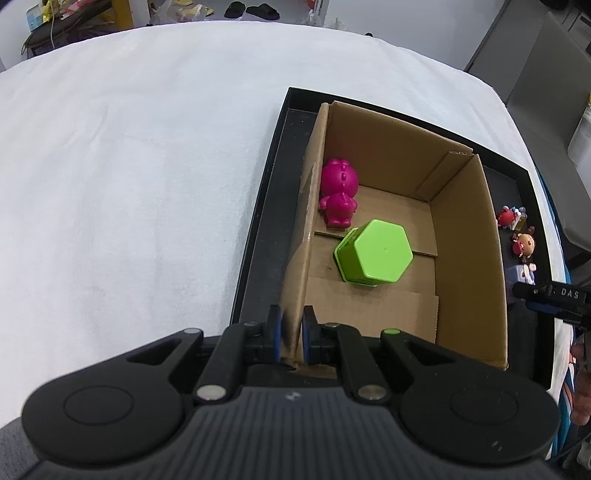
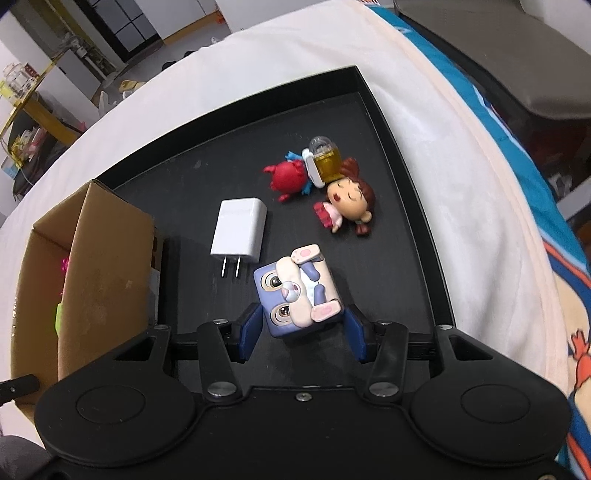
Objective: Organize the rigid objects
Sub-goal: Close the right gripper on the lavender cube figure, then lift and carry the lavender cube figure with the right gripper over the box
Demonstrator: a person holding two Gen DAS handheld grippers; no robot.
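You see a purple cube figurine [image 2: 295, 295] lying on the black tray [image 2: 406, 177]; a pink figure [image 1: 338, 192] and green hexagonal container [image 1: 375, 256] lie in the cardboard box [image 1: 465, 229].

A white cloth [image 1: 129, 166] covers the table. Black slippers [image 1: 251, 9] lie on the floor beyond its far edge, and a cluttered shelf [image 2: 26, 122] with a yellow rim stands far left.

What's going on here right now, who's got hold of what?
The left tongs are shut on the near wall of the cardboard box, which sits in the black tray and already holds a magenta figure and a green hexagonal container. The right tongs straddle the blue cube toy on the tray. A white charger and two figurines lie loose there.
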